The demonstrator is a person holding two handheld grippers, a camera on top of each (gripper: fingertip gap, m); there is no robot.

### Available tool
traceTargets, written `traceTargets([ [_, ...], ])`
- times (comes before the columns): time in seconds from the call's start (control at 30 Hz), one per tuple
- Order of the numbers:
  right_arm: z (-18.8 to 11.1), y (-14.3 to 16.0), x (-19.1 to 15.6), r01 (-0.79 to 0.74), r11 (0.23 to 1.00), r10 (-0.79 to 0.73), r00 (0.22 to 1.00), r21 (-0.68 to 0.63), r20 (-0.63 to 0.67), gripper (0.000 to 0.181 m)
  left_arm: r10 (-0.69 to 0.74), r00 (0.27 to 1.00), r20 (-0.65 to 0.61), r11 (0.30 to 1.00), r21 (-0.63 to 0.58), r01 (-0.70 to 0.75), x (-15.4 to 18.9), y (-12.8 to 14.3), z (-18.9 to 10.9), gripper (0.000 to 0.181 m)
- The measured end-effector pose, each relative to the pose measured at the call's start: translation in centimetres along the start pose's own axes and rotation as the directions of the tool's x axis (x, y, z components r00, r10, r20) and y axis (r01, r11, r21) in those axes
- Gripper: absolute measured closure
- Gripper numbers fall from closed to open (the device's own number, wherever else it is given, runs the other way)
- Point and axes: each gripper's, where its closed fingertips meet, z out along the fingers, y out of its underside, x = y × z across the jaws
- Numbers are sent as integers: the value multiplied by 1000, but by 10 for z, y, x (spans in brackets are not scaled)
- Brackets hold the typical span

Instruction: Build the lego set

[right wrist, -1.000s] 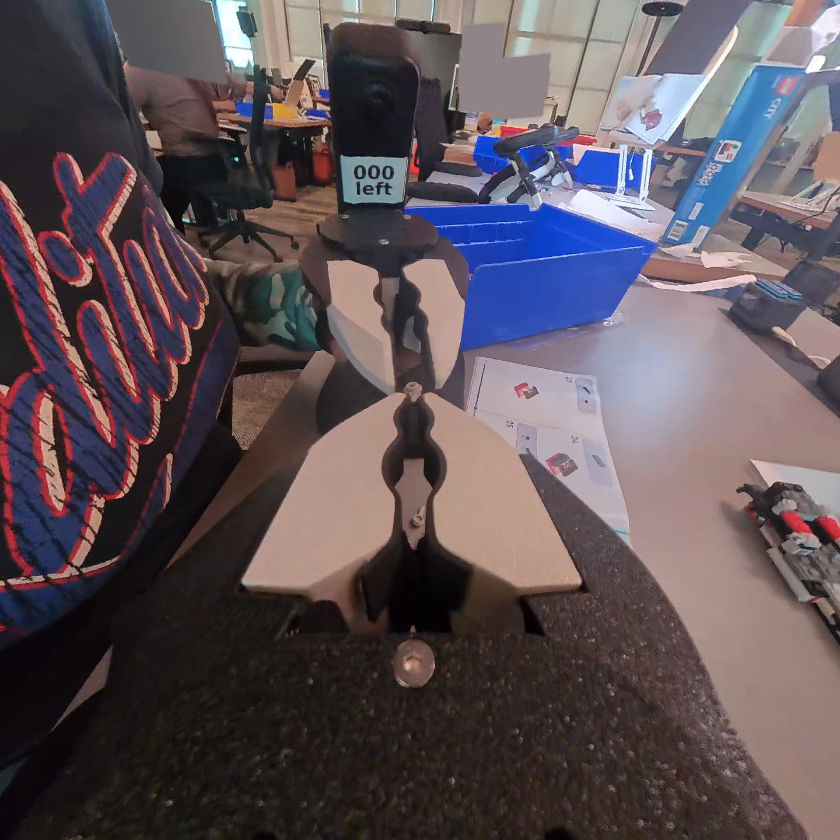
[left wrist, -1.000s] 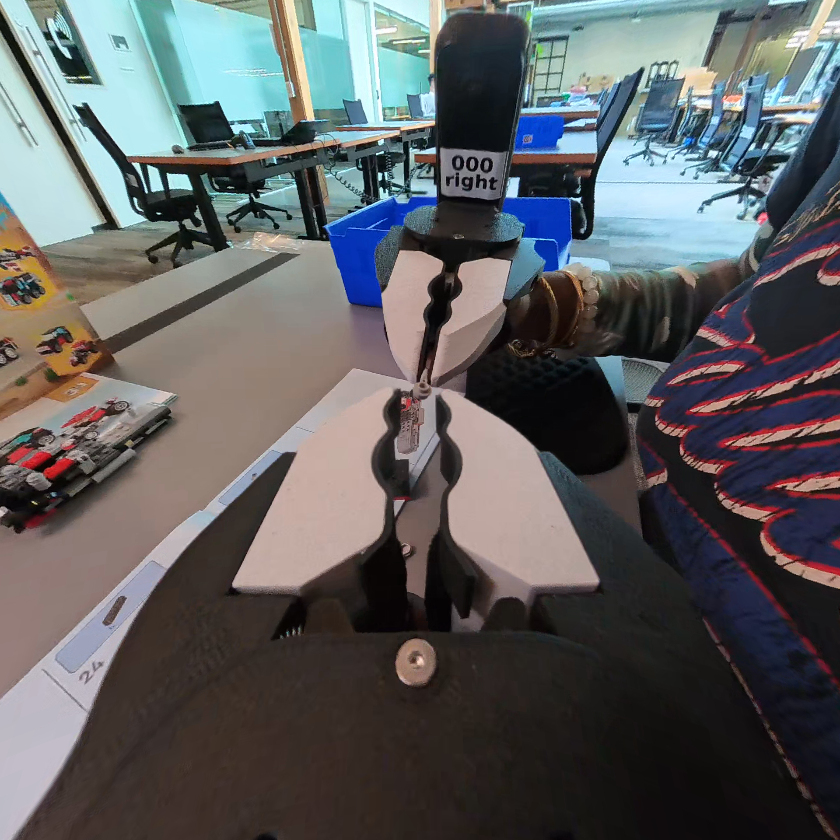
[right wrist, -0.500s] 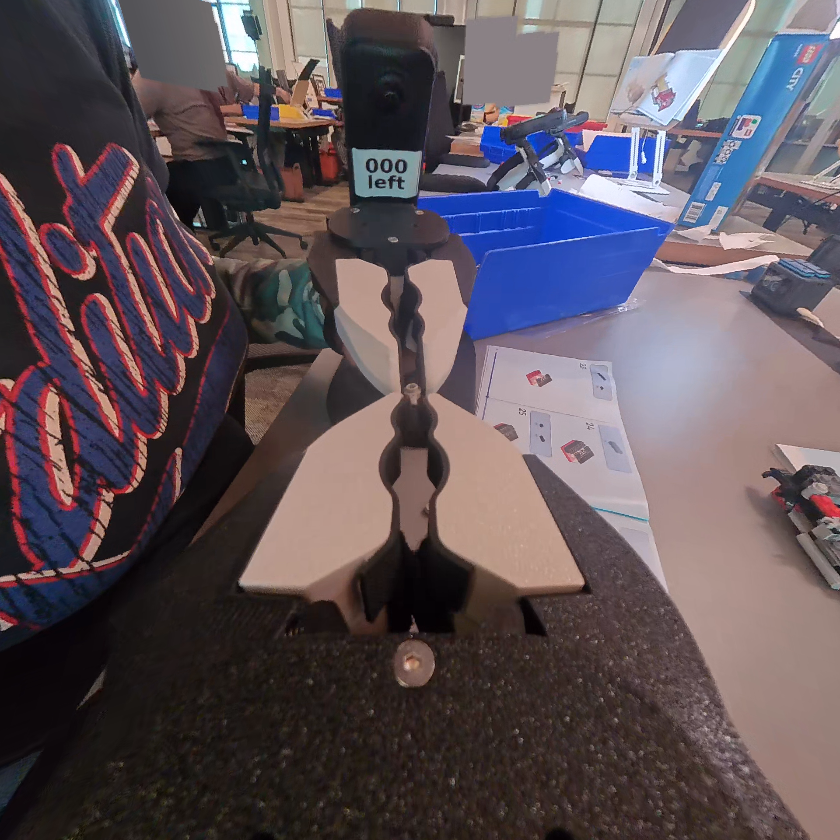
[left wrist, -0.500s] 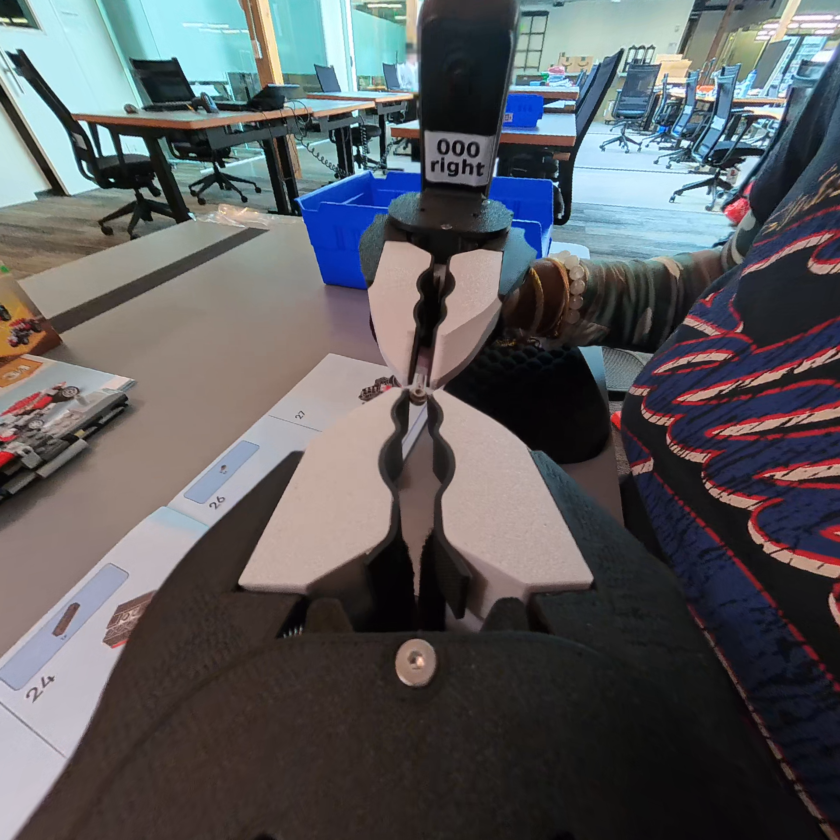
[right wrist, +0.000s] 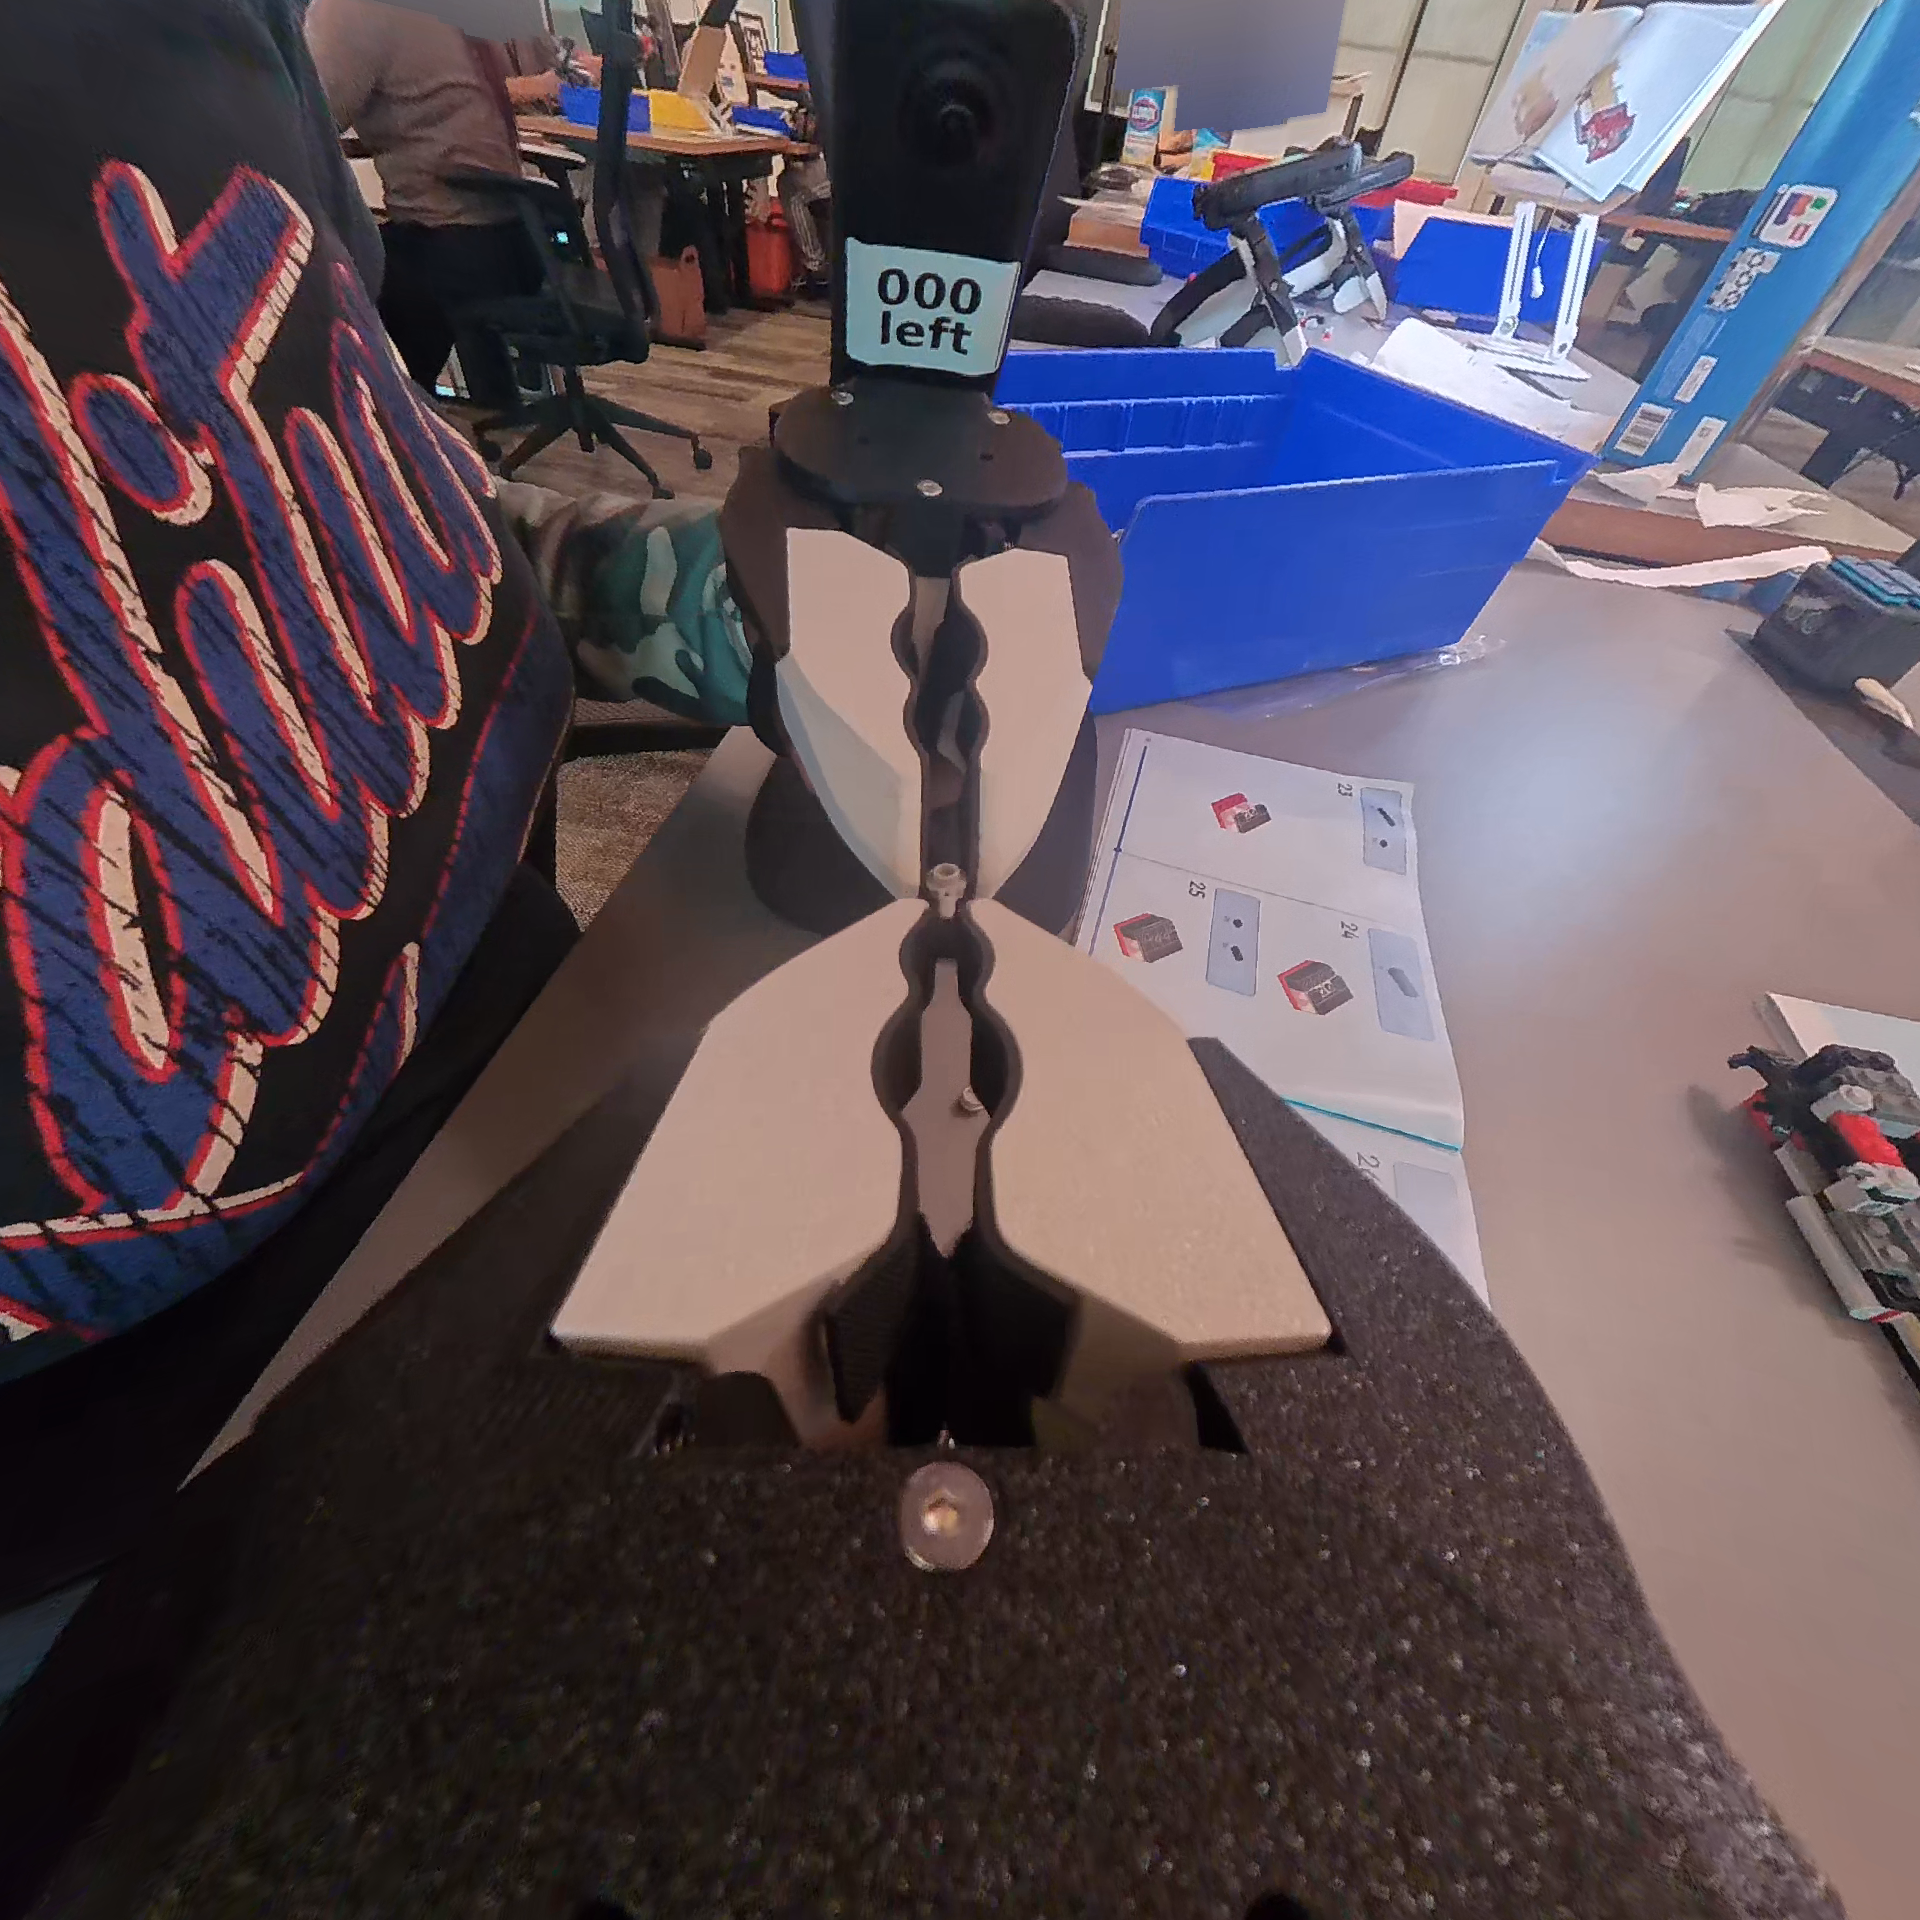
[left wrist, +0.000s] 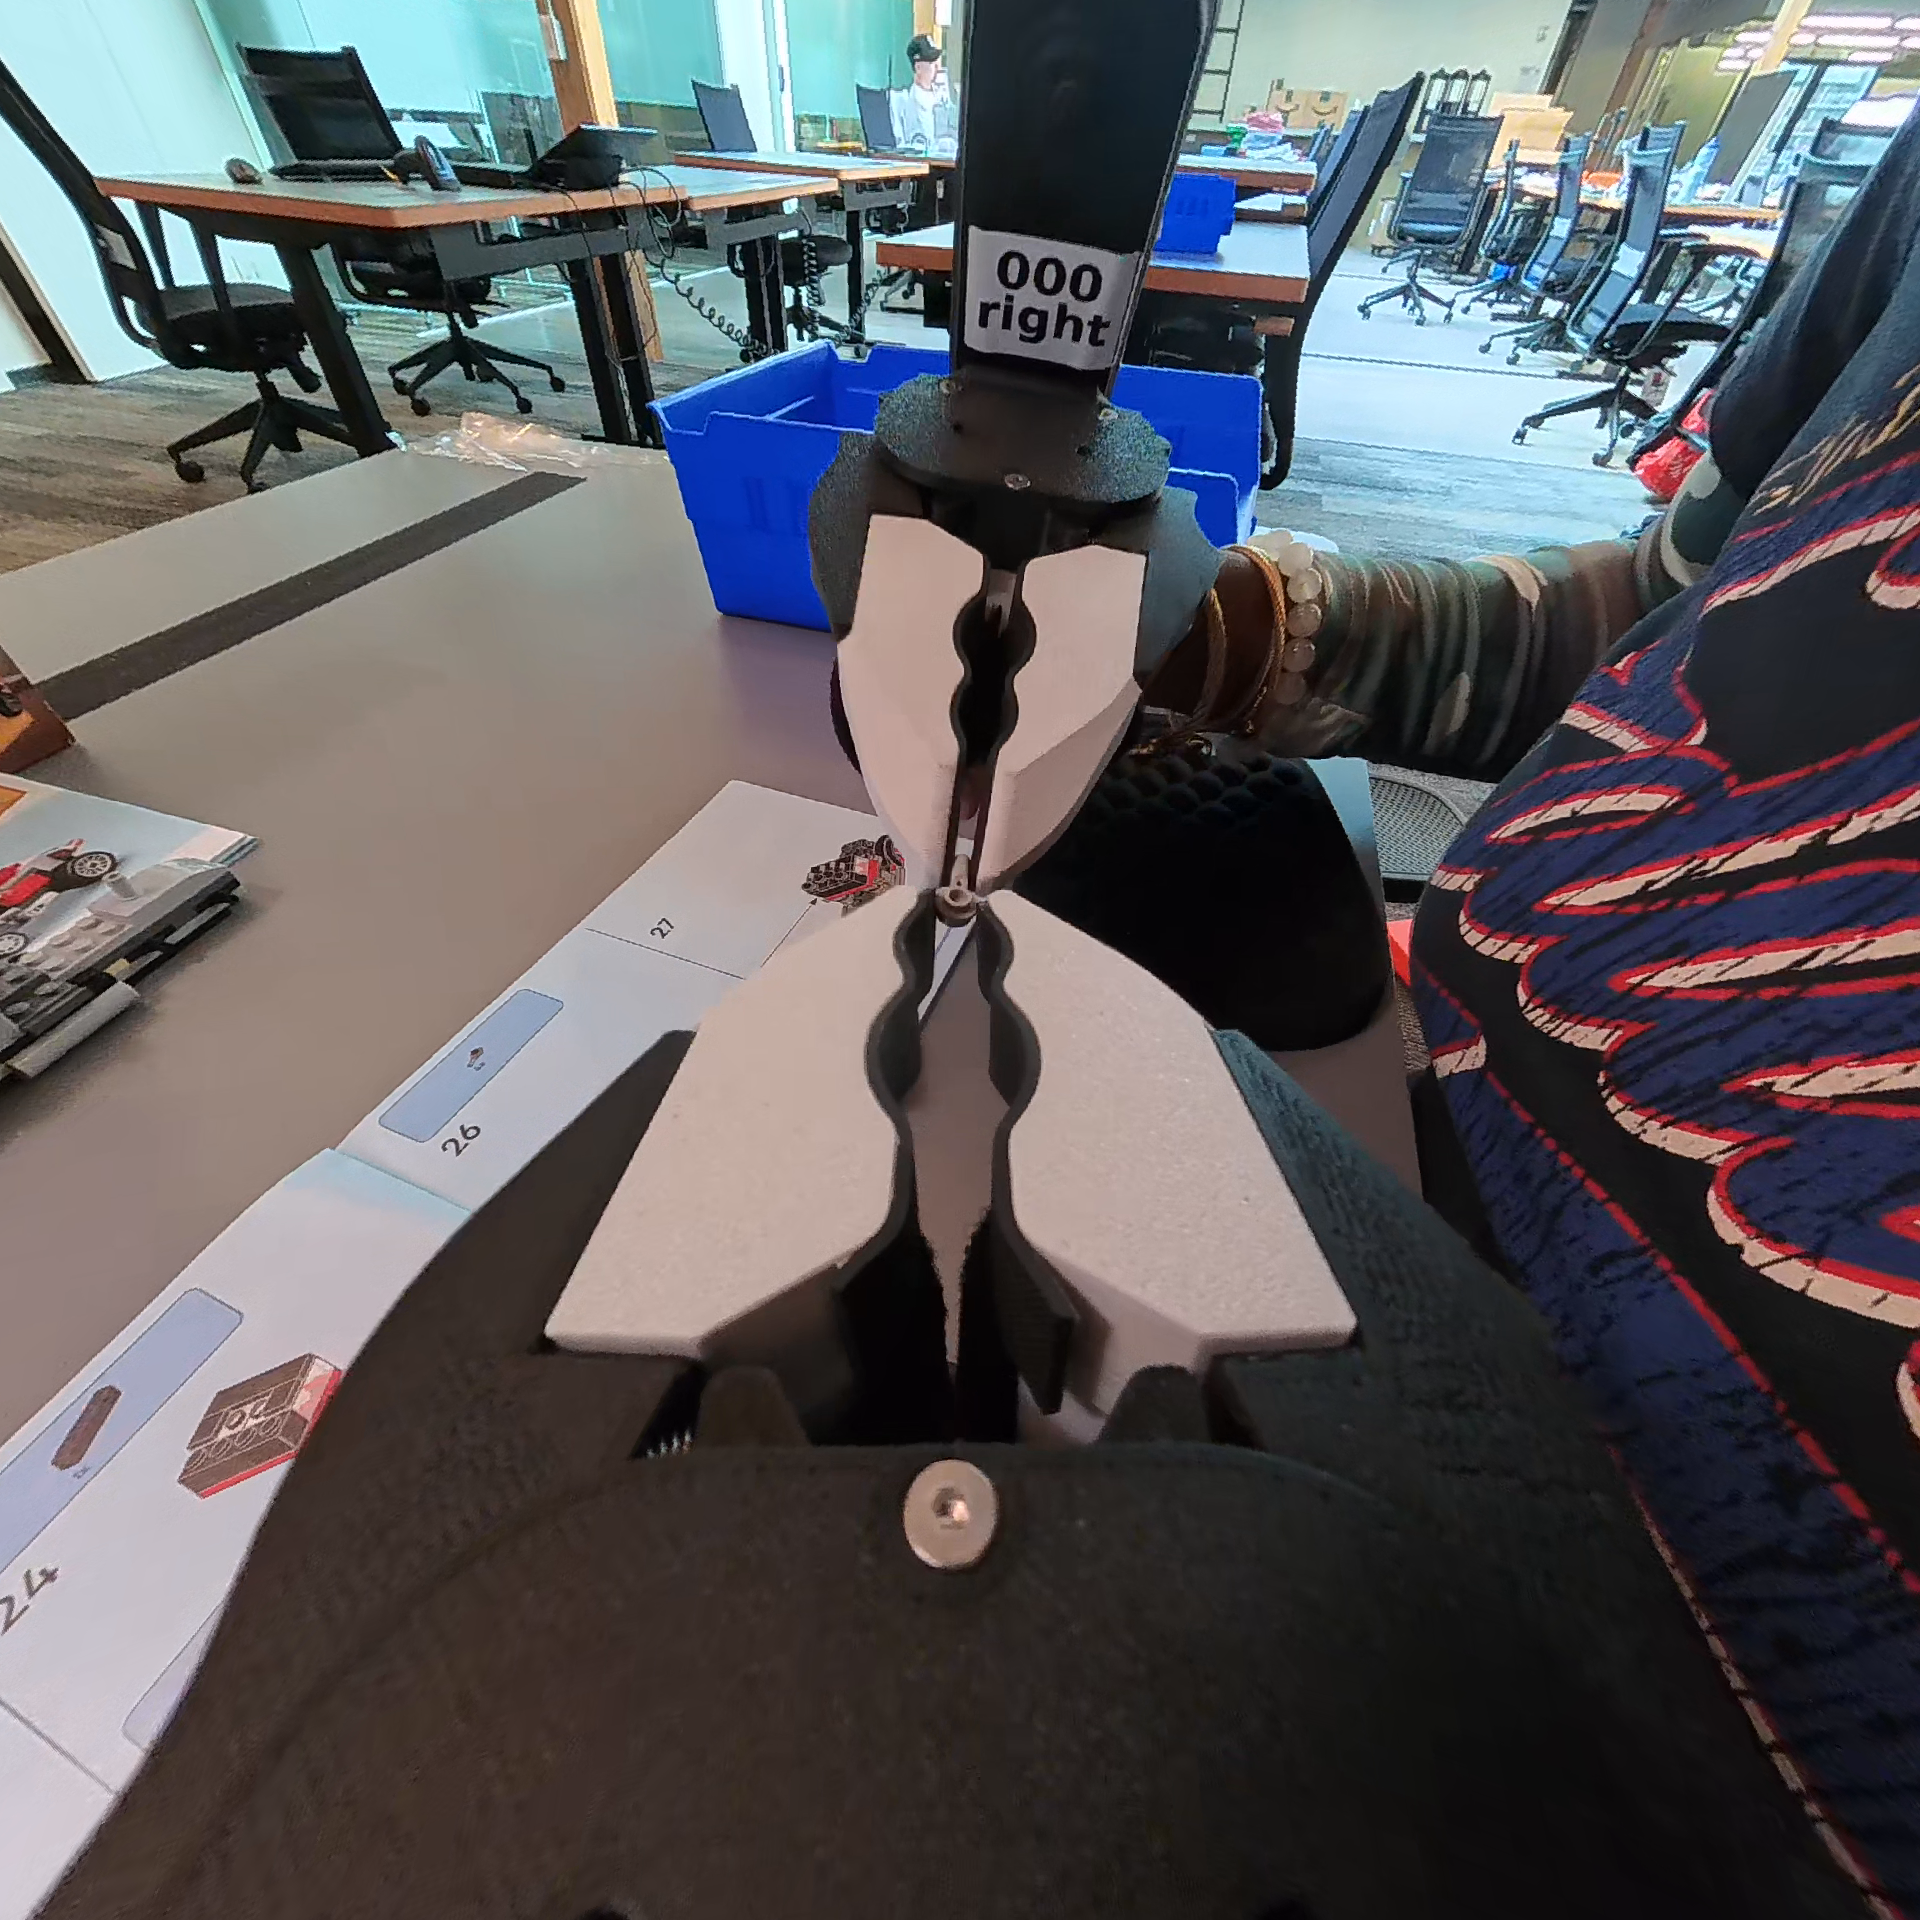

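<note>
Grey lego peg [left wrist: 954, 900] sits at twelve o'clock, pinched between my left claw [left wrist: 951, 920] and right claw [right wrist: 943, 906], tip to tip.

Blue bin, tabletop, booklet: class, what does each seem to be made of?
Blue bin: likely moulded plastic, with a uniform glossy colour and ribbed walls.
Tabletop: probably grey laminate, smooth and matte with a soft sheen.
Booklet: printed paper, thin flat pages, slightly glossy.

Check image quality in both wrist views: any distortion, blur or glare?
Left wrist view: wide-angle bending at the edges, table evenly lit, small grey piece at the fingertips sharp. Right wrist view: same bending, soft glare on the table, bright windows behind, foam in the foreground slightly soft.
</note>
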Motion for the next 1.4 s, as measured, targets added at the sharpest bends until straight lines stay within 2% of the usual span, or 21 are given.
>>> traceTargets([
  [0.17,-2,8,0,-13,1000,13,1000,-28,23,178,-10,1000,2,999,-32,10,-1,6,4,173],
  [0.3,-14,39,14,-44,989,45,999,-140,8,178,-17,996,91,995,-101,26,-13,20,7,166],
  [0.37,-18,58,21,-55,974,59,998,-218,11,178,-14,993,119,994,-109,27,-16,21,7,168],
  [0.47,-15,68,22,-39,960,56,997,-276,55,179,-24,987,158,991,-124,43,-22,22,7,179],
  [0.7,-6,85,22,-30,936,62,995,-352,80,179,-29,990,138,954,-291,69,-24,43,15,181],
  [0.8,-7,85,23,-43,937,73,994,-346,75,179,-37,994,101,935,-347,70,-22,51,20,181],
  [1.17,-9,88,24,-68,937,100,992,-343,77,178,13,998,63,899,-437,16,-27,63,31,181],
  [1.4,-9,88,24,-79,939,113,990,-335,84,178,34,998,59,900,-436,-5,-32,60,39,181],
])
